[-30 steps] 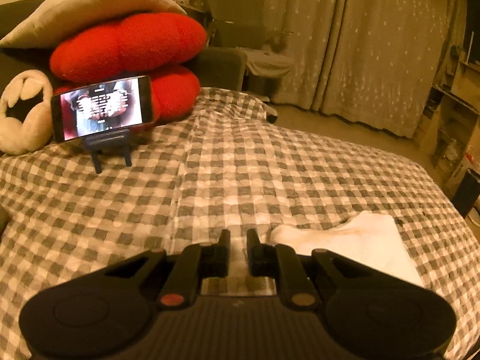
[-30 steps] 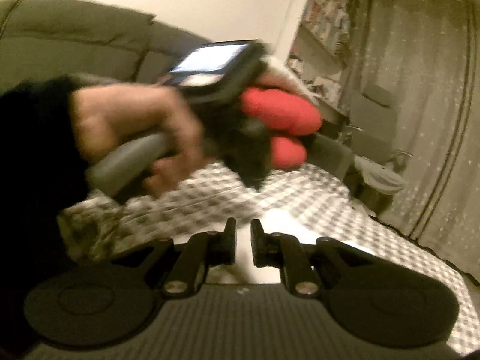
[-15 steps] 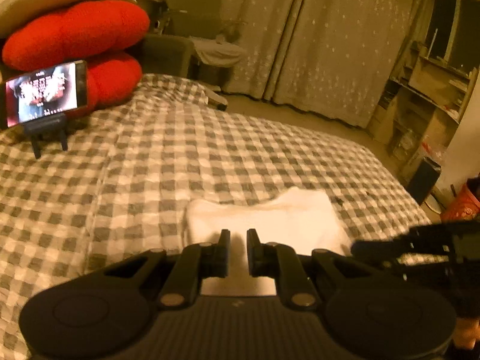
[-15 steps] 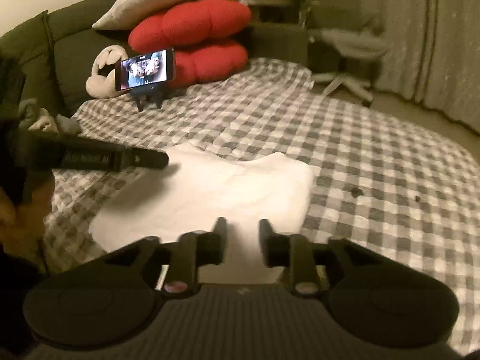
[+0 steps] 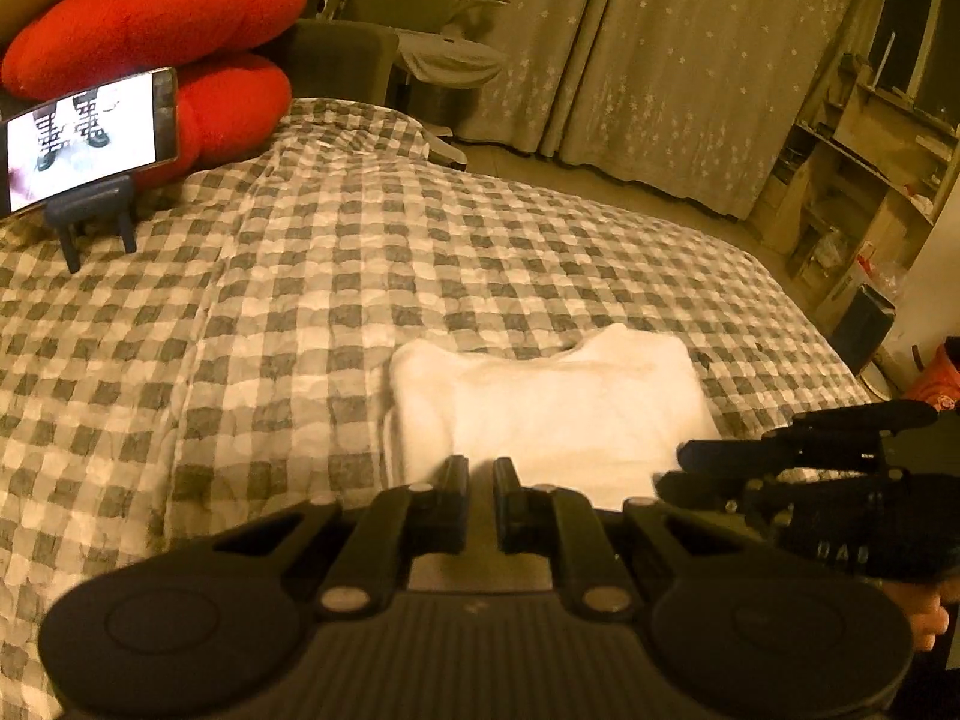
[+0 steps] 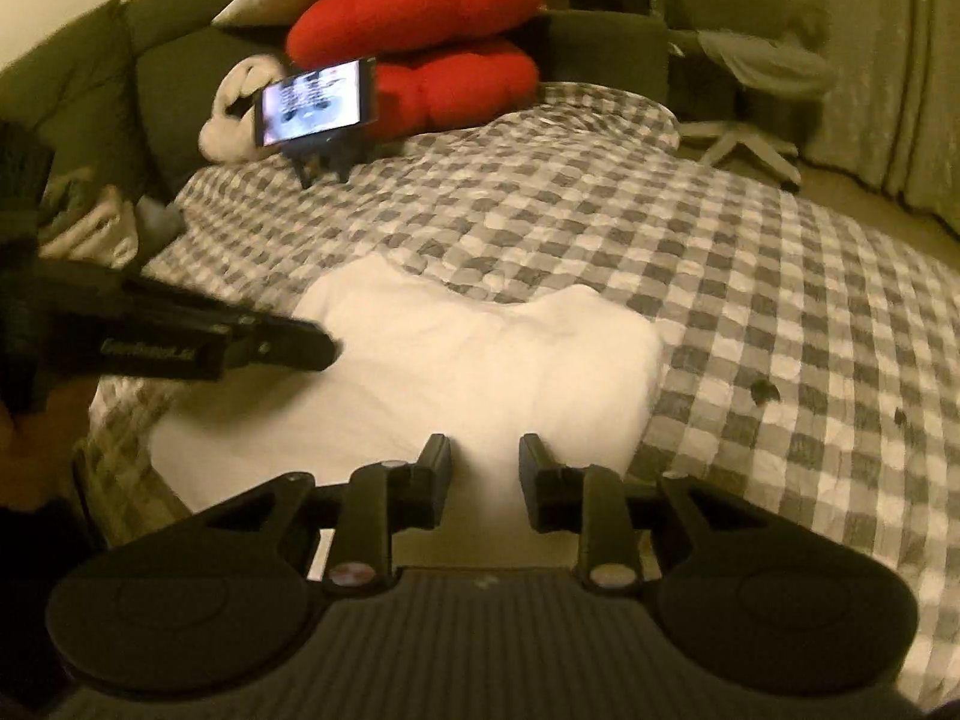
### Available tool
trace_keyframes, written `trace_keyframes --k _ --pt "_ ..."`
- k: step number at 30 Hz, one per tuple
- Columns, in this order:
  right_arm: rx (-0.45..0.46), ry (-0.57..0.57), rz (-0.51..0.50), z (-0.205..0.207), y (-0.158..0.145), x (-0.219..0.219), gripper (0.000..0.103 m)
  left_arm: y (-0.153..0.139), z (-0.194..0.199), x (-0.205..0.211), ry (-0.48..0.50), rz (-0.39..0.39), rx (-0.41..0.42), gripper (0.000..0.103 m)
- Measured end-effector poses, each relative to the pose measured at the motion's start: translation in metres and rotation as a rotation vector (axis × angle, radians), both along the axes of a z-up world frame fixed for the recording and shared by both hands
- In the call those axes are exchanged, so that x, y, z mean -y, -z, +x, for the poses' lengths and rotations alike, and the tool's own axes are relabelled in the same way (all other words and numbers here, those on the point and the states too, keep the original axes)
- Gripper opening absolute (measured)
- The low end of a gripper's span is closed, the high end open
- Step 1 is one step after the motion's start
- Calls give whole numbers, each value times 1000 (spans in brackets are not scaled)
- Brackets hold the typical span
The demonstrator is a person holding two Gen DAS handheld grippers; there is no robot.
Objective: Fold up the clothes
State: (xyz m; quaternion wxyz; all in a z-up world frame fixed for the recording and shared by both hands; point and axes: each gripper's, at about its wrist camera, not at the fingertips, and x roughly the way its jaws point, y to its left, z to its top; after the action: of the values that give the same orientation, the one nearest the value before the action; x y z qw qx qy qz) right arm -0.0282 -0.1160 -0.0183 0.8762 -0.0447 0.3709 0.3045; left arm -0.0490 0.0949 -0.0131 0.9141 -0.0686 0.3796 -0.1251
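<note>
Garment [image 6: 480, 360] near bed [image 6: 780, 312] edge | left hand-held gripper [image 5: 480, 471] narrow, empty | right [image 6: 485, 450] closing, empty

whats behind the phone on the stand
Two stacked red cushions sit right behind the phone, a white plush toy beside them. The phone covers part of the lower cushion, hiding what lies there.

Bedspread [image 5: 336, 276]: crinkled checked cloth, matt. Folded garment [image 5: 558, 402]: soft white cloth. Cushions [image 5: 150, 18]: red plush. Phone [image 5: 90, 138]: glossy glass. Left gripper [image 5: 480, 486]: matt black plastic.
</note>
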Motion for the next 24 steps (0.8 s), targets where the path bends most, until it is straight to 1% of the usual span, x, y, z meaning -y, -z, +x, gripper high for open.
trace_keyframes --k 3,8,11,13,19,22,23,24 --pt "0 21 8 2 0 8 22 0 0 -1 0 -4 -6 10" --pt "-6 70 3 11 2 18 22 1 0 -1 1 -7 -10 10" --pt "-40 92 38 18 3 25 19 0 0 -1 1 -6 -11 10" --pt "-47 106 48 19 3 27 17 0 0 0 1 -4 -10 10" --pt "-37 113 79 25 -5 26 17 1 0 2 5 3 -7 10" --pt "-31 103 114 38 -9 21 20 2 0 2 7 -4 -11 10" --pt "-39 102 121 43 -7 19 20 2 1 2 7 -7 -12 10" --pt "-51 108 123 47 -4 18 17 2 1 1 7 -9 -13 10"
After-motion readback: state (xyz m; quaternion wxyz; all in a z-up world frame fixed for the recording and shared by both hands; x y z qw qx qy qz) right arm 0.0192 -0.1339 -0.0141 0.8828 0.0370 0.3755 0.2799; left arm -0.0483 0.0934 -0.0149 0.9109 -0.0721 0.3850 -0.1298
